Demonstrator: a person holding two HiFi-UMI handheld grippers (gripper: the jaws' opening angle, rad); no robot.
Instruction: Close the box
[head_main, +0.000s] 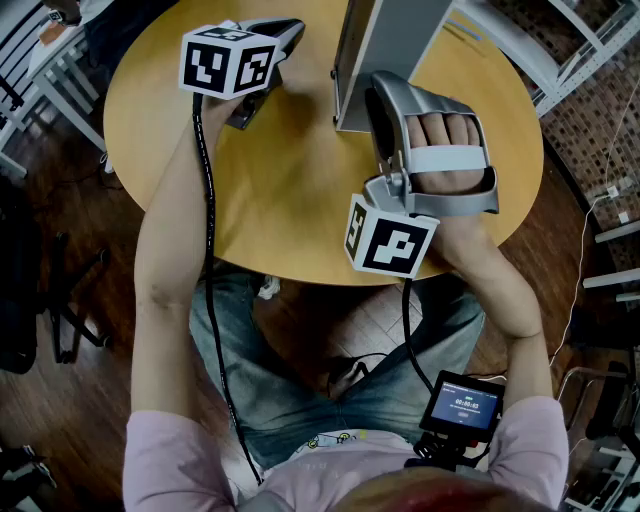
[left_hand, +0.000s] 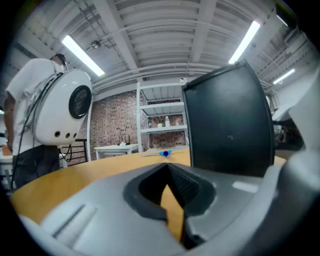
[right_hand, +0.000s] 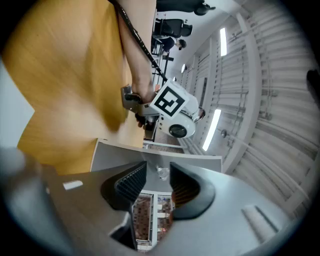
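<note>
On the round table (head_main: 300, 190), with shelves (left_hand: 161, 120) and a person (left_hand: 20, 100) beyond, the grey box (head_main: 390, 40) stands upright at the far side, seemingly lid raised, right gripper (right_hand: 158, 170) slightly spread, empty, nosing its face, left gripper (left_hand: 168, 171) pressed together, empty, beside it.

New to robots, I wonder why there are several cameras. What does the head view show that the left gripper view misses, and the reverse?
Only the head view: the person's right hand in its grey frame, the blue-jeaned lap, the small black screen. Only the left gripper view: the red brick wall, white metal shelves, ceiling strip lights. Both: the round yellow wooden table and the tall flat-sided box.
</note>
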